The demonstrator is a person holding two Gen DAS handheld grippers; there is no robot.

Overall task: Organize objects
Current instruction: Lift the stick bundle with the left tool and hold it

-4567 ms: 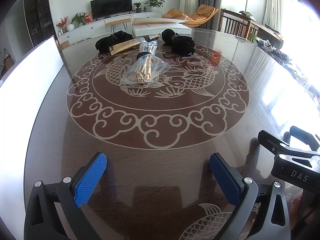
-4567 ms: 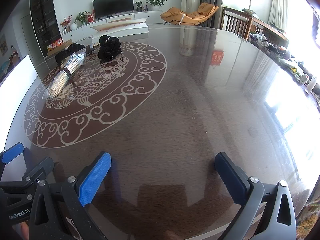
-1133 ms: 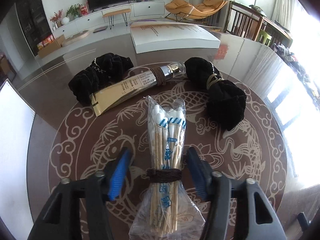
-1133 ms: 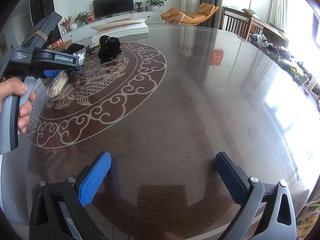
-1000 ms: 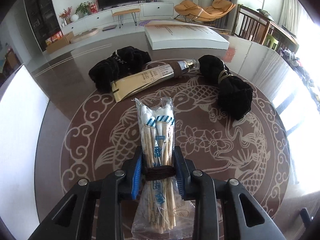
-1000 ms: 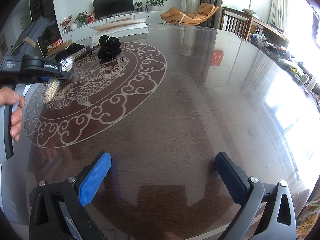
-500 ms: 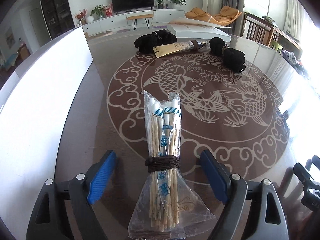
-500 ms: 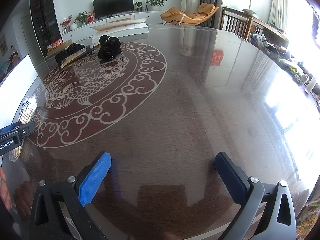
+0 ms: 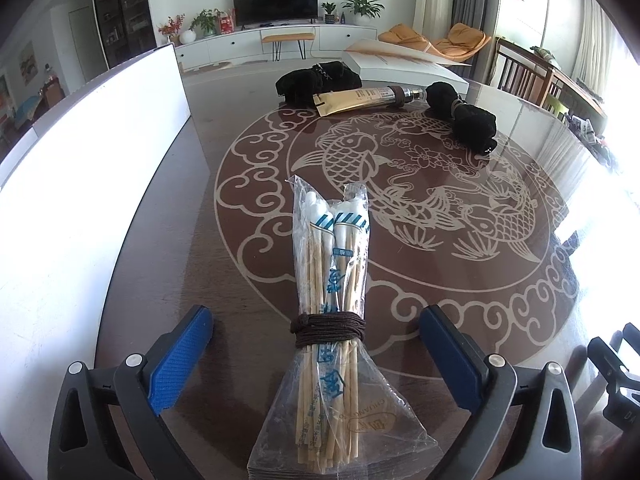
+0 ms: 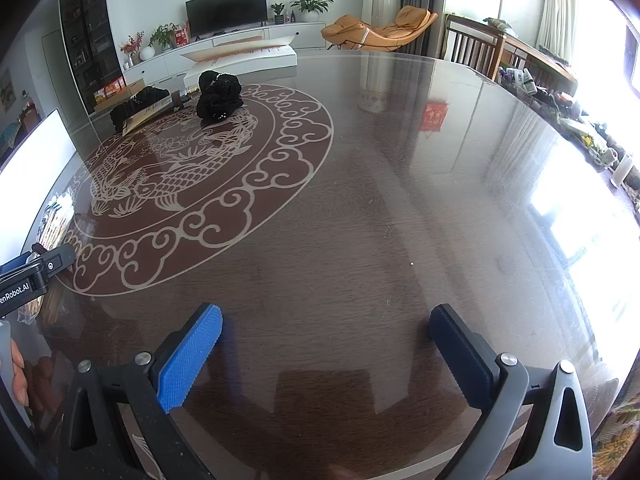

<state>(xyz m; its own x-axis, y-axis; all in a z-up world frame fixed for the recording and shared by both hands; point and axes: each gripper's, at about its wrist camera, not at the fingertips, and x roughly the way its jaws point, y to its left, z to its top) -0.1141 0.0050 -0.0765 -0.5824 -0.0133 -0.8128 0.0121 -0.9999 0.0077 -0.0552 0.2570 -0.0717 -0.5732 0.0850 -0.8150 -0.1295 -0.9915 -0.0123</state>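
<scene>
The left gripper (image 9: 316,354) has just been opening and now stands wide, with the bag of sticks (image 9: 330,312) lying loose between its jaws on the table (image 9: 460,280), at six o'clock. If it pulls back low, a blue pad could catch the thin crinkly plastic and drag the bag along the smooth, shiny top. The right gripper (image 10: 326,354) is wide and holds nothing.

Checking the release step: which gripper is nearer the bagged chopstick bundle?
Left. The left gripper straddles the chopstick bundle, jaws just opened, pads clear of it. The right gripper is open over bare table, with the bundle far off to its left.
</scene>
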